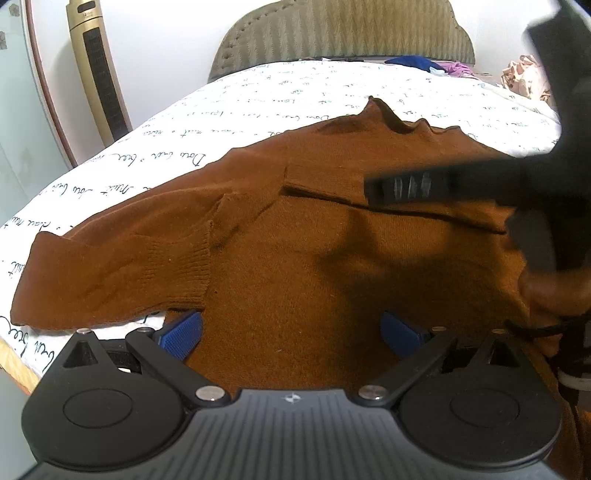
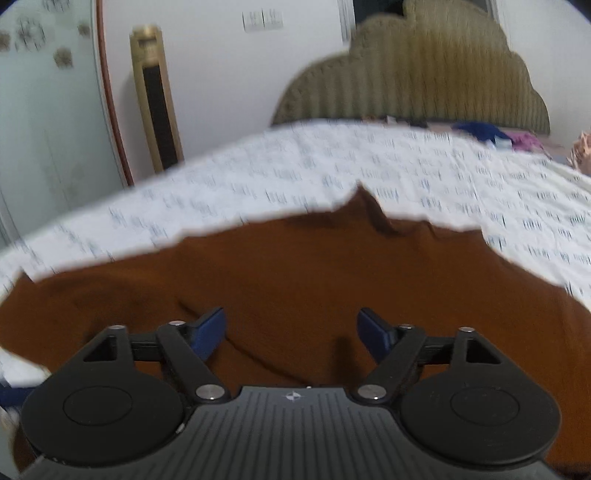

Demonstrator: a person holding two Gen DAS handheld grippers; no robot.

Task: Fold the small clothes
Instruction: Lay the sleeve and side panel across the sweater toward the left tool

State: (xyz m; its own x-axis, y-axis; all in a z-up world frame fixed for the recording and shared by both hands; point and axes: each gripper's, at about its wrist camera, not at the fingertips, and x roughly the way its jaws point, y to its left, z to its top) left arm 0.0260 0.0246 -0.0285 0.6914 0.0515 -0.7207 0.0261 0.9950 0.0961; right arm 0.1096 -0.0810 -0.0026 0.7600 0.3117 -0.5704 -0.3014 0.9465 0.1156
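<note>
A brown knit sweater [image 1: 288,236] lies spread on the bed, one sleeve folded across its left side, the cuff [image 1: 192,266] ribbed. My left gripper [image 1: 291,332] is open, its blue pads [image 1: 183,334] just above the sweater's near hem. The right gripper's black body [image 1: 443,186] crosses the upper right of the left wrist view, blurred. In the right wrist view the sweater [image 2: 295,273] fills the lower half; my right gripper [image 2: 291,332] is open above it, holding nothing.
The bed has a white sheet [image 1: 258,107] with script print and an olive padded headboard [image 1: 340,33]. A gold tower fan [image 1: 99,70] stands at the left wall. Blue and purple clothes [image 1: 432,65] lie near the headboard. The bed's wooden edge [image 1: 14,363] is at lower left.
</note>
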